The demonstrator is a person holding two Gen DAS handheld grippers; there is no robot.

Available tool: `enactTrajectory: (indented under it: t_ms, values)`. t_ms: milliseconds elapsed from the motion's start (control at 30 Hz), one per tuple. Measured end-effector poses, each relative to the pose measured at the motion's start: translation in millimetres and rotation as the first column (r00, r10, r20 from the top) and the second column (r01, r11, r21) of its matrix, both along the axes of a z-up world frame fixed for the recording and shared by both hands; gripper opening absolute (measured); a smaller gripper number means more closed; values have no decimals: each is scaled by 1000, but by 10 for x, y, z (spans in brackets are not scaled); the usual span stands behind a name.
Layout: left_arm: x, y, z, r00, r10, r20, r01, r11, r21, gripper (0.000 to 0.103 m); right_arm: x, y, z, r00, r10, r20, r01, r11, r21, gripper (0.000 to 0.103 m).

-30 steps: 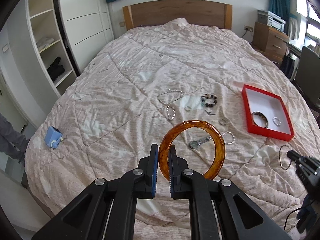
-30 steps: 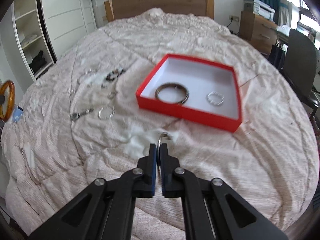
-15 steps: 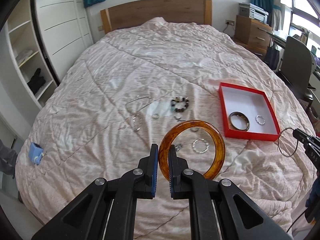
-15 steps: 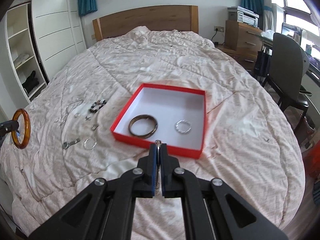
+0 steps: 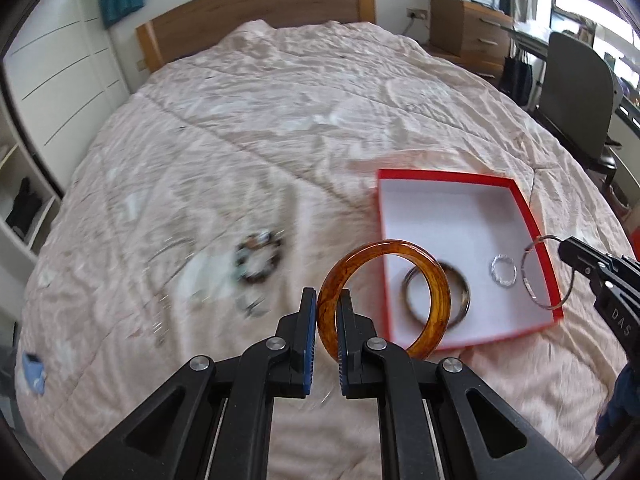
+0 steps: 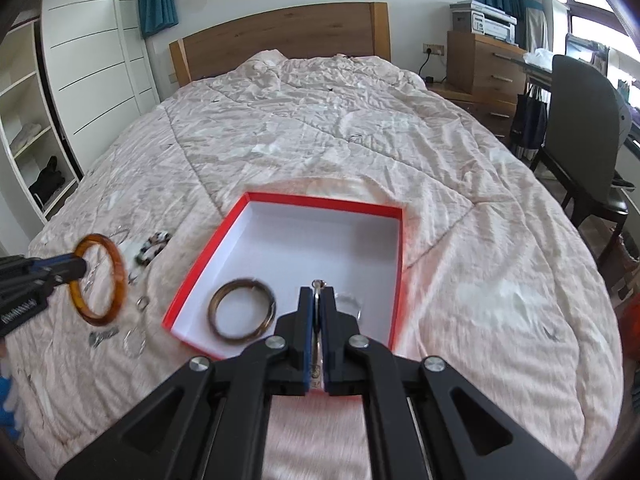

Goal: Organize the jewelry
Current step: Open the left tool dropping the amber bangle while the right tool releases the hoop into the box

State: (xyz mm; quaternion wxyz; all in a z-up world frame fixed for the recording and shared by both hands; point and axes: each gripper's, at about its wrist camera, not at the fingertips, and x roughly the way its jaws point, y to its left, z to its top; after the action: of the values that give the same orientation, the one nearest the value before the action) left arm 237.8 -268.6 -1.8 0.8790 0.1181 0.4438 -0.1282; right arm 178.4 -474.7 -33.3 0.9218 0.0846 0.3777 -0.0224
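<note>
1. Bed (image 5: 280, 128) quilt carries the red box (image 5: 536, 216), which already holds a dark bangle (image 6: 242, 314) and a small ring (image 5: 503, 276).
2. My left gripper (image 5: 327, 320) clamps the amber bangle (image 5: 400, 256) near the box; my right gripper (image 6: 317, 322) pinches a thin hoop (image 5: 538, 300) over it.
3. Beads (image 5: 260, 256) and smaller pieces still lie loose, so I judge about half is left.

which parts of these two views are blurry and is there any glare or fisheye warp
Left wrist view: the loose beaded bracelet and the small pieces near it are smeared by motion, while the amber bangle in the left gripper stays sharp. Right wrist view: mostly sharp, with blur at the left edge around that bangle; the window is blown out. Both views bend the bed into a dome.
</note>
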Motion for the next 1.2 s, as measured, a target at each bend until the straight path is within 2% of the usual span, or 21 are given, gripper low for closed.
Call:
enactTrajectory:
  t_ms: [133, 333, 633, 833, 1033, 1133, 1167, 1200]
  values:
    - [293, -381, -237, 999, -35, -29, 35, 999, 3, 9, 296, -128, -143, 1000, 12, -3, -12, 999, 36, 3]
    - [556, -725, -590, 996, -58, -75, 59, 998, 11, 9, 581, -329, -410, 1000, 3, -23, -1, 998, 70, 3]
    - [655, -808, -858, 993, -54, -101, 57, 998, 28, 11, 658, -603, -695, 997, -42, -69, 48, 996, 80, 4]
    - [652, -800, -895, 991, -43, -125, 45, 999, 14, 13, 673, -519, -703, 997, -33, -77, 33, 999, 10, 5]
    - [615, -779, -860, 988, -46, -146, 44, 999, -18, 20, 617, -540, -666, 995, -46, -88, 46, 999, -1, 10]
    - [552, -759, -777, 988, -59, -145, 52, 998, -46, 28, 544, -520, -607, 996, -43, -84, 42, 999, -9, 13]
    - [527, -761, -745, 989, -60, -138, 54, 998, -45, 33, 509, -513, -569, 996, -40, -78, 40, 999, -6, 18]
    - [489, -751, -689, 991, -58, -123, 53, 998, -41, 41, 485, -503, -542, 996, -41, -75, 40, 999, -7, 22]
